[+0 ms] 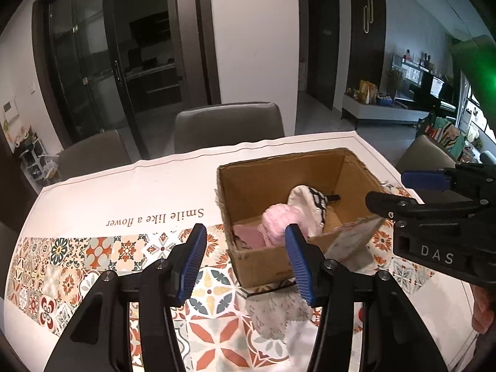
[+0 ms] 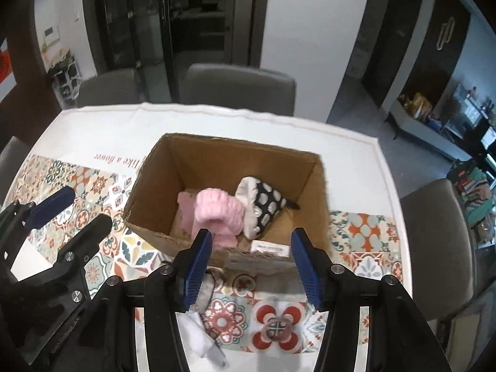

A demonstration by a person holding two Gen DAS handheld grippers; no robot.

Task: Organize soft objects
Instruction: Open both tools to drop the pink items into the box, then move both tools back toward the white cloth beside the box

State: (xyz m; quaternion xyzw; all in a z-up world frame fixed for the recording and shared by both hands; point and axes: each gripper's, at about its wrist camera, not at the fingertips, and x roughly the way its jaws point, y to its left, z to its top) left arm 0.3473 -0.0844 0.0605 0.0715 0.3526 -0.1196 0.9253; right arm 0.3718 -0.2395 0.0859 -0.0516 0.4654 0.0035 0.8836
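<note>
Socks (image 2: pixel 217 217) and a spotted pouch (image 2: pixel 263 207) already lie in the cardboard box (image 2: pixel 173 167), just ahead of both grippers. Left gripper (image 1: pixel 245 260) and right gripper (image 2: pixel 251 263) stand half open, empty. I'd go next for the grey cloth (image 1: pixel 276 313) beneath the left one, pinching its middle.

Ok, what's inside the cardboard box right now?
Inside the cardboard box: a fluffy pink item, a flat pink cloth beside it, and a white item with a black-and-white patterned part. Anything beneath them is hidden.

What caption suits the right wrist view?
Open right gripper above a cardboard box holding pink and spotted soft items.
</note>
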